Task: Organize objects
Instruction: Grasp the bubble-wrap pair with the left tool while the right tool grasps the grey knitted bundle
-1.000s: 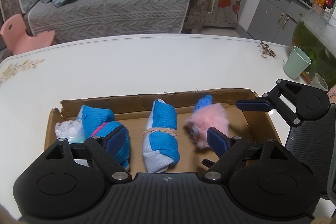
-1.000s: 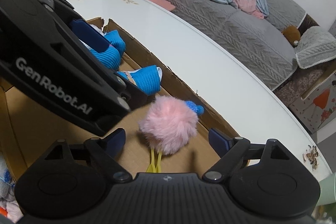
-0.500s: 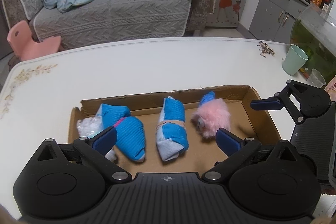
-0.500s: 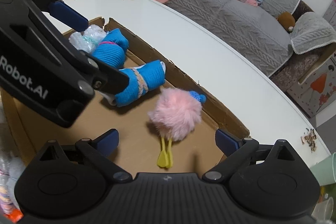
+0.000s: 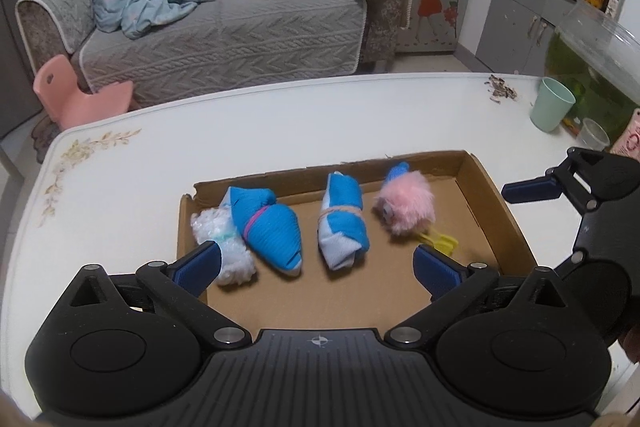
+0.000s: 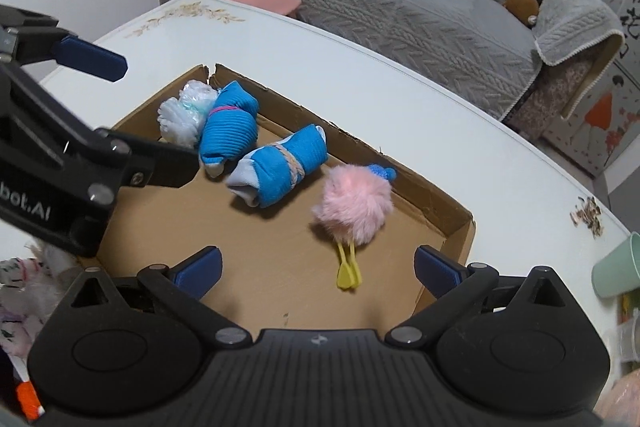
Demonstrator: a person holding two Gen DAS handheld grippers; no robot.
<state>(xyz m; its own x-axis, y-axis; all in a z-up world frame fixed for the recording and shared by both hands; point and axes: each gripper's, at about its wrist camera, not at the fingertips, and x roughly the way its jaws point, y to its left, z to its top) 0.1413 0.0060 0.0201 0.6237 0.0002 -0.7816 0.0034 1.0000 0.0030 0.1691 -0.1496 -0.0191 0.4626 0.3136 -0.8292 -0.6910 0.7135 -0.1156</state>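
On the table, box (image 5: pixel 496 211) now holds four items in a row; pink pom-pom (image 6: pixel 352 205) released. Left hand-held gripper (image 5: pixel 318 263) spread, empty; right hand-held gripper (image 6: pixel 318 263) opening, empty.

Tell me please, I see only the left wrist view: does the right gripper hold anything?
Observer: No. The right gripper is opening, and nothing is between its fingers; it hovers over the box floor.
Operator: What lies beside the box on the left, outside my view?
Observer: A heap of white flowered cloth, beside the near left corner.
Operator: A finger hides part of the yellow thing. How does it look?
Observer: Two yellow strips come out from under the pompom and end in flat tabs; they seem joined to it.
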